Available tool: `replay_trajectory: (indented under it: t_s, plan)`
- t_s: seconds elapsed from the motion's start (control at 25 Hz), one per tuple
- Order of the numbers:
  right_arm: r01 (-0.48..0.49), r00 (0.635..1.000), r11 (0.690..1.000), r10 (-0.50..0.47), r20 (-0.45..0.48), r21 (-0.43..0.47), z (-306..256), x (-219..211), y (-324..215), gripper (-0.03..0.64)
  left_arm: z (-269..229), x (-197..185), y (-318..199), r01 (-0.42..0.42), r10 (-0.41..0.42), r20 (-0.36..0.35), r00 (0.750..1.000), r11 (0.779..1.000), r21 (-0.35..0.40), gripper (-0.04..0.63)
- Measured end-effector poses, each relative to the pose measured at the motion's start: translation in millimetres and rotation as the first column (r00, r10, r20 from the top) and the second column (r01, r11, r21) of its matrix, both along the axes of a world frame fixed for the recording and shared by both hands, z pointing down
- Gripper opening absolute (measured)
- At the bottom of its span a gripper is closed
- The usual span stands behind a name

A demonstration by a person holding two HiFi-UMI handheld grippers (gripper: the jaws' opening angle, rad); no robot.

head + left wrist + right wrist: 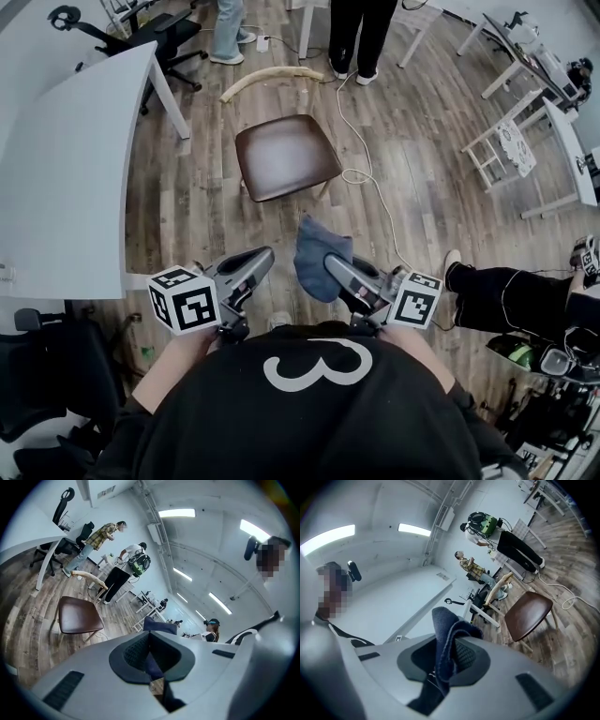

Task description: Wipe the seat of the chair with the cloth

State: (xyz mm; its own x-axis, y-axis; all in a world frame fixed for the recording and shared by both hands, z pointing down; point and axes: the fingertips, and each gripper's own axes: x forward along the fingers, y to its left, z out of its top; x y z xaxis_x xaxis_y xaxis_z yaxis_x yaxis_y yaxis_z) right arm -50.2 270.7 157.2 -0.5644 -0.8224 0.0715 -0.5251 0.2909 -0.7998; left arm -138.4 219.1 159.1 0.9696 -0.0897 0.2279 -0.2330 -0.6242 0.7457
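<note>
The chair (286, 155) has a brown seat and stands on the wood floor ahead of me; it also shows as the chair (78, 615) in the left gripper view and the chair (528, 615) in the right gripper view. A dark blue cloth (317, 251) hangs bunched from my right gripper (333, 265), well short of the seat. In the right gripper view the cloth (446, 625) is pinched between the pads of the right gripper (445, 658). My left gripper (265, 257) is beside it, apart from the cloth. Its jaws stand a narrow gap apart, holding nothing (151, 656).
A white table (66, 169) runs along the left. A white cable (361, 173) snakes across the floor right of the chair. Two people (361, 33) stand beyond it, and a person's leg (506, 295) stretches in from the right. White desks (562, 141) stand far right.
</note>
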Motion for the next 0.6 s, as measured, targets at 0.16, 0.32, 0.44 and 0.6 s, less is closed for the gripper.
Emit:
replay_trajectory:
  t_s: [0.16, 0.32, 0.44, 0.6]
  plan:
    - [0.017, 1.0, 1.0, -0.017, -0.002, -0.018, 7, 1, -15, 0.054, 5, 2, -17, 0.014, -0.014, 0.001, 1.0, 1.0, -0.015, 0.012]
    - [0.023, 1.0, 0.999, -0.023, 0.012, -0.036, 18, 11, -40, 0.054, 20, 8, -40, 0.031, -0.03, 0.027, 0.999, 0.999, -0.035, 0.012]
    - [0.034, 0.999, 0.998, -0.032, 0.033, -0.059, 32, 22, -66, 0.054, 32, 16, -63, 0.061, -0.059, 0.045, 0.997, 0.996, -0.059, 0.012]
    - [0.083, 0.994, 0.993, -0.076, 0.082, -0.086, 47, 33, -115, 0.054, 47, 30, -107, 0.107, -0.101, 0.072, 0.992, 0.991, -0.085, 0.012]
